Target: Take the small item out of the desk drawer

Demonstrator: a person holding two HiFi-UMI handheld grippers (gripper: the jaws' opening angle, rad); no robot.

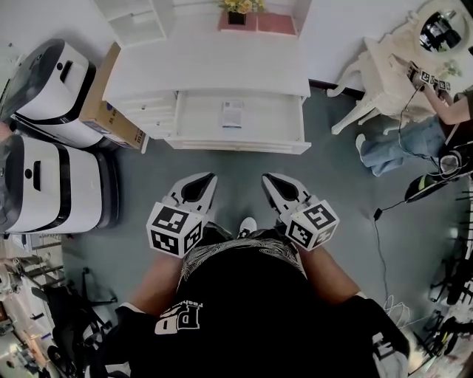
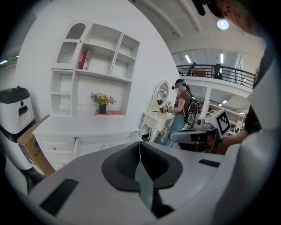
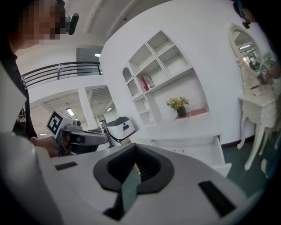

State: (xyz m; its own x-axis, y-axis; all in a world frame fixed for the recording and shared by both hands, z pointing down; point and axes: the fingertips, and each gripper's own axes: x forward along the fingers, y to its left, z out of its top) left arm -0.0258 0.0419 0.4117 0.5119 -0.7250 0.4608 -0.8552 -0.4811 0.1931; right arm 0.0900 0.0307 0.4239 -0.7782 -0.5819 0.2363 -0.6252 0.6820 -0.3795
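A white desk [image 1: 214, 66] stands ahead with its wide middle drawer [image 1: 236, 136] pulled open. A small white flat item [image 1: 232, 113] lies in the drawer near its back. My left gripper [image 1: 209, 178] and right gripper [image 1: 267, 178] hang side by side close to my body, over the grey floor and well short of the drawer. Both point at the desk with jaws shut and nothing between them. In the left gripper view the left gripper [image 2: 139, 145] shows its jaws meeting in a thin seam, with the desk [image 2: 83, 125] beyond. The right gripper view shows the open drawer [image 3: 197, 151] past the right gripper [image 3: 135, 151].
Two white machines [image 1: 52, 81] [image 1: 55, 192] and a cardboard box [image 1: 111, 111] stand left of the desk. A flower pot [image 1: 238, 9] and a shelf unit [image 1: 137, 18] sit at the desk's back. A white dressing table [image 1: 384, 74], a person [image 1: 436, 125] and floor cables [image 1: 380, 221] are at the right.
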